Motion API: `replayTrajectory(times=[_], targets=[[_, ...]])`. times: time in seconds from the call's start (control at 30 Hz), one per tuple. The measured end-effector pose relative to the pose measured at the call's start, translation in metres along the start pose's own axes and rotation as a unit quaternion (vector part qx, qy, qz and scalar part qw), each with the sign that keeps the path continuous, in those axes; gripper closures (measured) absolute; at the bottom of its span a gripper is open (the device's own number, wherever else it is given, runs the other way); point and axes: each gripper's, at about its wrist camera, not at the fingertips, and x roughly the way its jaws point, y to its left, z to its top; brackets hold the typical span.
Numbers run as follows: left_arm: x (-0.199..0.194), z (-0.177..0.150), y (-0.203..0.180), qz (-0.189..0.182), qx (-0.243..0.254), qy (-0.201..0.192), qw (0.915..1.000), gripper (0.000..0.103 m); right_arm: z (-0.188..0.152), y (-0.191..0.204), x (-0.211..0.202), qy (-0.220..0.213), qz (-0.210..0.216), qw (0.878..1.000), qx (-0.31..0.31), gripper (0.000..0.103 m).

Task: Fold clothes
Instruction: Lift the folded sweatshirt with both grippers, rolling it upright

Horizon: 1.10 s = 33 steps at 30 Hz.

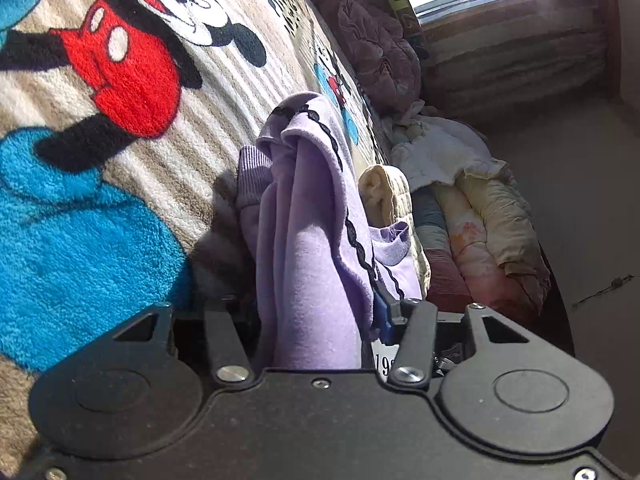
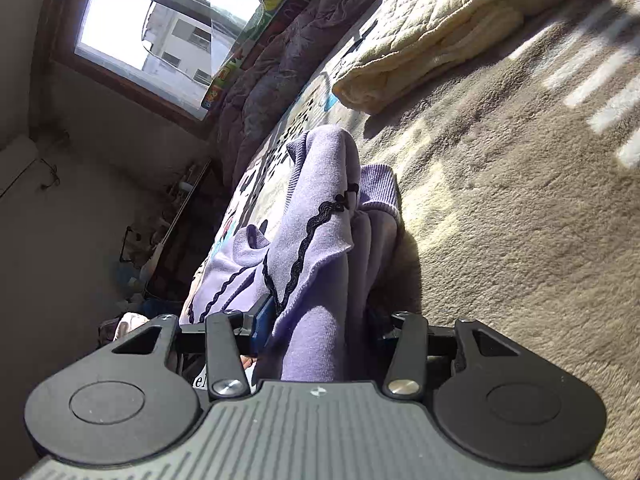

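Observation:
A lilac sweatshirt [image 1: 308, 240] with black wavy trim and ribbed cuffs hangs bunched over a Mickey Mouse fleece blanket [image 1: 100, 120] on the bed. My left gripper [image 1: 316, 320] is shut on a thick fold of it; the cloth hides the fingertips. In the right wrist view the same sweatshirt [image 2: 320, 240] drapes forward from my right gripper [image 2: 320, 328], which is shut on another fold. A ribbed cuff [image 2: 378, 188] touches the beige blanket [image 2: 500, 220] on the right.
A folded cream quilted blanket [image 2: 440, 32] lies on the bed beyond the sweatshirt, also in the left wrist view [image 1: 384, 196]. A purple duvet [image 1: 372, 40] and stacked bedding [image 1: 480, 220] lie along the bed's far side. A window [image 2: 160, 28] is behind.

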Motion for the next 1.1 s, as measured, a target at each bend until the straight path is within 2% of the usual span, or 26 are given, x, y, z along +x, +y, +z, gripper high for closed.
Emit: replayTrajectory(times=[0.13, 0.2, 0.27, 0.3, 0.33, 0.37, 0.4, 0.43, 0.47, 0.6, 0.73, 0.9, 0.97, 1.03, 1.07, 1.1], targets=[[-0.056, -0.039, 0.008, -0.008, -0.063, 0.013, 0.9979, 0.055, -0.024, 0.003, -0.036, 0.016, 0.026, 0.999, 0.041, 0.059], [-0.079, -0.06, 0.013, -0.003, -0.074, 0.022, 0.997, 0.05, -0.045, 0.004, -0.065, 0.026, 0.027, 0.998, 0.049, 0.059], [-0.103, -0.079, 0.014, 0.011, -0.045, 0.011, 0.9988, 0.045, -0.065, 0.007, -0.094, 0.022, 0.018, 0.999, 0.037, 0.059], [-0.115, -0.086, 0.011, 0.02, -0.019, 0.003, 0.9996, 0.036, -0.075, 0.008, -0.108, 0.018, 0.012, 0.999, 0.03, 0.053], [-0.124, -0.089, 0.006, 0.03, 0.01, -0.01, 0.9994, 0.033, -0.082, 0.007, -0.124, 0.005, -0.005, 1.0, 0.015, 0.046], [-0.131, -0.091, 0.001, 0.041, 0.034, -0.025, 0.9983, 0.027, -0.087, 0.008, -0.134, -0.009, -0.014, 1.0, 0.0, 0.043], [-0.138, -0.093, -0.003, 0.052, 0.057, -0.04, 0.9962, 0.02, -0.092, 0.009, -0.144, -0.022, -0.023, 0.999, -0.014, 0.035], [-0.142, -0.095, -0.006, 0.057, 0.074, -0.053, 0.9942, 0.017, -0.095, 0.011, -0.148, -0.028, -0.025, 0.999, -0.024, 0.028], [-0.142, -0.096, -0.006, 0.061, 0.084, -0.06, 0.9928, 0.015, -0.096, 0.012, -0.149, -0.029, -0.019, 0.999, -0.034, 0.026], [-0.133, -0.103, -0.007, 0.07, 0.116, -0.063, 0.9888, 0.015, -0.103, 0.014, -0.142, -0.028, -0.025, 0.997, -0.073, 0.025], [-0.116, -0.118, -0.019, 0.069, 0.153, -0.063, 0.9838, 0.015, -0.107, 0.001, -0.135, -0.031, -0.018, 0.998, -0.059, 0.025], [-0.098, -0.119, -0.019, 0.053, 0.143, -0.065, 0.9862, 0.015, -0.107, -0.007, -0.127, -0.049, -0.002, 0.998, -0.041, 0.026], [-0.093, -0.121, -0.023, 0.059, 0.159, -0.062, 0.9836, 0.016, -0.108, -0.006, -0.121, -0.056, -0.006, 0.997, -0.053, 0.026], [-0.095, -0.123, -0.023, 0.057, 0.16, -0.059, 0.9838, 0.02, -0.111, 0.0, -0.114, -0.054, -0.011, 0.996, -0.076, 0.029], [-0.096, -0.121, -0.02, 0.047, 0.146, -0.056, 0.9866, 0.027, -0.113, 0.002, -0.11, -0.047, -0.011, 0.995, -0.088, 0.036], [-0.099, -0.117, -0.016, 0.035, 0.127, -0.054, 0.9898, 0.04, -0.113, 0.001, -0.107, -0.042, -0.005, 0.996, -0.081, 0.047]])
